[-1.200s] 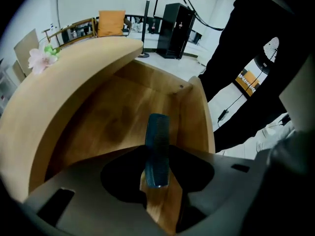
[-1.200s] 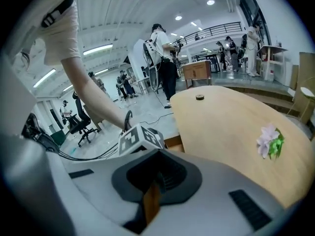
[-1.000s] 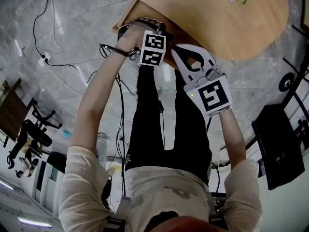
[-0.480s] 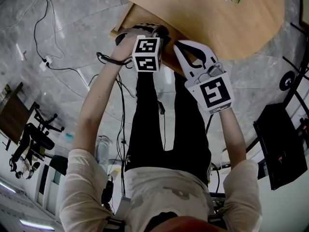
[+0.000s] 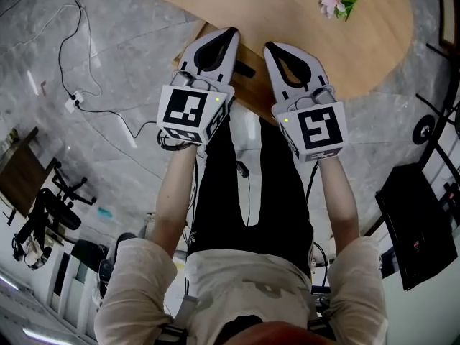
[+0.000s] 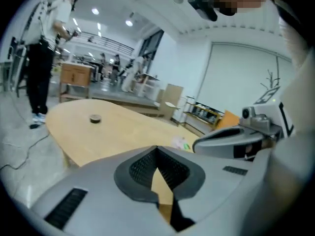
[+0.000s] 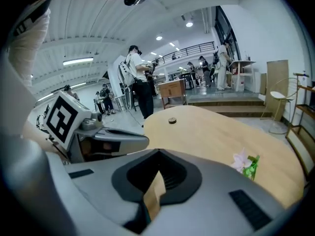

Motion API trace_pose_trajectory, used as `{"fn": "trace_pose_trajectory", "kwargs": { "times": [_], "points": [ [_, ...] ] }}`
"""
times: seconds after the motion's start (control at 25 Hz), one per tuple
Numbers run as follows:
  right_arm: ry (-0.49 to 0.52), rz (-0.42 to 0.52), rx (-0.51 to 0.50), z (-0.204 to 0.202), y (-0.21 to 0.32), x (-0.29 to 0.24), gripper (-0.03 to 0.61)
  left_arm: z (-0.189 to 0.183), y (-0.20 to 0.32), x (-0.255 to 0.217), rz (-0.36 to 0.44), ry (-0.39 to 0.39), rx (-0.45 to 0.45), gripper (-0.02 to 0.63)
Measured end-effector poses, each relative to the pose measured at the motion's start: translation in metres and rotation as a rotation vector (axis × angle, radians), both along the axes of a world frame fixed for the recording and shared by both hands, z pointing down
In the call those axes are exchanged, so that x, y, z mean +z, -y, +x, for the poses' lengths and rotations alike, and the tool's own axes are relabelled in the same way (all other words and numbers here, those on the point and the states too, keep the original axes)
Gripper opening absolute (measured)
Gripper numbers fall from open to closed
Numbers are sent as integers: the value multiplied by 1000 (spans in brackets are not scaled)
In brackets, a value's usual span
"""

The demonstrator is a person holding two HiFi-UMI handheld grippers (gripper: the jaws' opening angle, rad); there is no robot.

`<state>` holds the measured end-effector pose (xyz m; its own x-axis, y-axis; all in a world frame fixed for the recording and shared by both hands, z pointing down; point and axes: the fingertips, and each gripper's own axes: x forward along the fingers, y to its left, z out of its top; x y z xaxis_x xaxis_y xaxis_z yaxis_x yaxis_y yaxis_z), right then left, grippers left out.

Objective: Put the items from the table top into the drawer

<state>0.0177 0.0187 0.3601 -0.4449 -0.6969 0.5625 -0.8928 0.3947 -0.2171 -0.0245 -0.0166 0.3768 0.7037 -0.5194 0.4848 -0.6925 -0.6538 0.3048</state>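
Left gripper (image 5: 229, 31) just closed on nothing; right gripper (image 5: 272, 47) closed too, empty. Flower (image 5: 336, 1) on tabletop (image 5: 287, 13) looks light and flimsy; best pinched at the stem.

Right claw (image 7: 158, 152) closed on nothing, facing table (image 7: 206, 127) with flower (image 7: 243, 162)

The left forearm (image 5: 176, 192) and right forearm (image 5: 336, 192) reach forward side by side. The left hand-held gripper (image 5: 228, 31) points forward and slightly down, its jaws just closed, tips touching, nothing between them. The right hand-held gripper (image 5: 269, 47) lies parallel beside it, jaws together, empty.
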Motion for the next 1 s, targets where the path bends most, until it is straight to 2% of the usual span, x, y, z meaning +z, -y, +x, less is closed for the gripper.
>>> {"fn": "trace_pose_trajectory", "kwargs": {
  "times": [0.08, 0.16, 0.32, 0.56, 0.8, 1.0],
  "points": [
    [-10, 26, 15, 2, 11, -7, 5, -10, 15, -15, 43, 34, -93, 8],
    [-16, 44, 28, 3, 20, -12, 5, -15, 25, -27, 83, 43, -126, 8],
    [-17, 71, 50, 4, 33, -18, 5, -17, 35, -36, 95, 18, -154, 8],
    [-19, 82, 62, 5, 39, -19, 5, -20, 38, -43, 113, 25, -170, 8],
    [-4, 89, 42, 5, 44, -22, 5, -23, 49, -54, 154, 37, -213, 8],
    [-9, 94, 11, -9, 58, -29, 5, -31, 62, -53, 141, 21, -248, 8]
  ]
}}
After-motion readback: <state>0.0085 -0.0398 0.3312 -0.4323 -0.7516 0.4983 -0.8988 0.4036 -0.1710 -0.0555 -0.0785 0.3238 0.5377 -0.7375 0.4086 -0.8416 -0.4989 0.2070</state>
